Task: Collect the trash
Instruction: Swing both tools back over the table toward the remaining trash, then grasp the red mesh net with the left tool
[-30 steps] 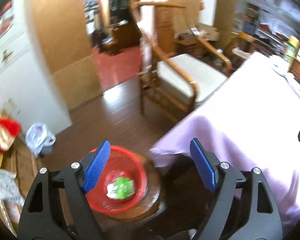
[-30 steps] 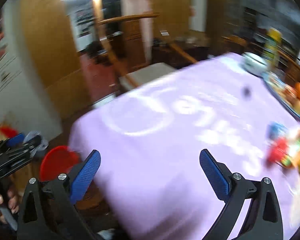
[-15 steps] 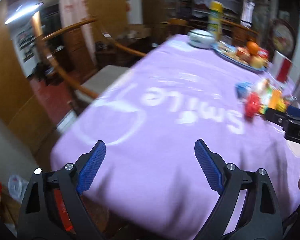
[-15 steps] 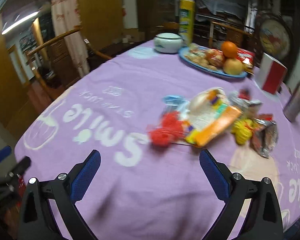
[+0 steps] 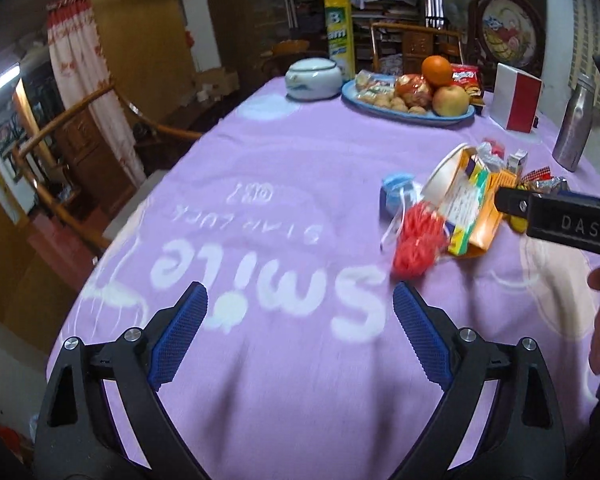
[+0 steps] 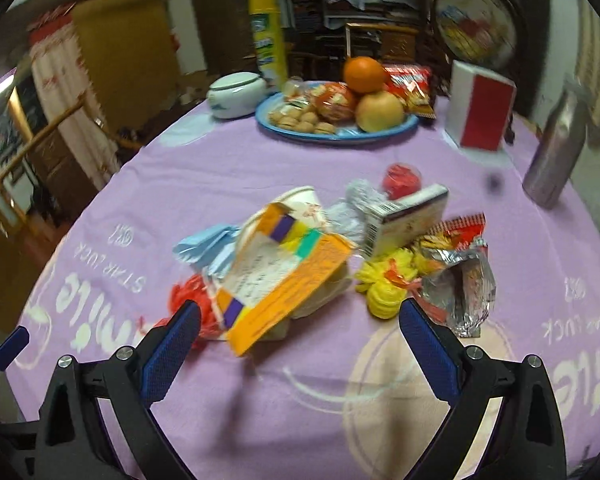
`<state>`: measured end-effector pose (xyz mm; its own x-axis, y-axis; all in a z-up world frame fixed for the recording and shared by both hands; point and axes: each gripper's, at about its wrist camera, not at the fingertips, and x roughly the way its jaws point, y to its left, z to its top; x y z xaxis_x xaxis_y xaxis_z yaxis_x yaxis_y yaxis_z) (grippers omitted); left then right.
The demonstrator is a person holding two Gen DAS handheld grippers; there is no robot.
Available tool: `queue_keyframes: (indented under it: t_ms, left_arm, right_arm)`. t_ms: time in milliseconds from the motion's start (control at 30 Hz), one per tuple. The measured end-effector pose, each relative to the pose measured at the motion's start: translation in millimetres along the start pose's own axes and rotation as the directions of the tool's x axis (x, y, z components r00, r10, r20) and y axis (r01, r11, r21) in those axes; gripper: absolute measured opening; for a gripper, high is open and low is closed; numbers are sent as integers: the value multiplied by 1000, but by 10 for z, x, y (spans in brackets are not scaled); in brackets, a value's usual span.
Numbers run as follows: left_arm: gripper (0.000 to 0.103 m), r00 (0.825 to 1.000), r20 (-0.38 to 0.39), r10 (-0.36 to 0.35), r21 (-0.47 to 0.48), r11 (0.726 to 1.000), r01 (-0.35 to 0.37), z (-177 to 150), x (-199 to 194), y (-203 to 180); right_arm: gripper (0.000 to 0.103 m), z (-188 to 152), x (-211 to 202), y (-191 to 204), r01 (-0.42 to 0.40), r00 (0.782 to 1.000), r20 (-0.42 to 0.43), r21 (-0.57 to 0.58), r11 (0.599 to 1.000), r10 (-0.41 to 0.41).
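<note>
Blue-padded jaws on the right gripper (image 6: pixel 299 316) stand spread wide with nothing between them, hovering just short of the trash heap on the purple tablecloth (image 6: pixel 260 412). Nearest its left pad lies a red mesh bundle (image 6: pixel 190 300), touching an orange printed packet (image 6: pixel 288 276) that leans across a white paper cup (image 6: pixel 300 202). Beside the right pad sit a yellow mesh bundle (image 6: pixel 384 280) and a crumpled foil wrapper (image 6: pixel 460 284), with a small carton (image 6: pixel 408 216) tilted on the pile just behind them and a pale blue face mask (image 6: pixel 208 242) spilling out on the far left side. The left gripper (image 5: pixel 300 312) is likewise gaping and empty, poised over the white "Smile" lettering (image 5: pixel 268 276) on the cloth, well short of the same heap, which lies ahead and to its right. Farther back on the table stand a blue plate (image 6: pixel 380 130) of fruit and snacks, a white lidded bowl (image 6: pixel 236 94), a yellow canister (image 6: pixel 268 40), a red-and-white box (image 6: pixel 480 108) and a steel bottle (image 6: pixel 556 152).
</note>
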<state>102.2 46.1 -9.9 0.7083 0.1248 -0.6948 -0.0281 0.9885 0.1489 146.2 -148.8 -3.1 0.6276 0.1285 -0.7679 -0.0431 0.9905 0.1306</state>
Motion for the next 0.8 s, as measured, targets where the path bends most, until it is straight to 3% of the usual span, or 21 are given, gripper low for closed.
queue_keyframes:
  t_ms: [100,300,500,633,800]
  left_arm:
    - [91,1000,15,13,29,999,-14,54,85,-106]
    - [89,999,1,-33,94,995,33,81,228,-346]
    - [73,997,-16,-70,138,988,72,85,372,-504]
    - [58,998,-15,-58,160,985,60,136,470,-567]
    - [57,996,-34,-86,216,972,91,106,524,-727]
  right_arm:
    - [97,14,22,-106,-16,1000,-5,32,999,16]
    - [97,22,35,-196,-17,1000,2,69,997,17]
    - [97,15,86,-211,-36,999,-23,82,996,38]
    - [97,16,43,-220,-35,999,-8,82,996,35]
    - [97,13,37,-221,-39,999,-8,87,995,40]
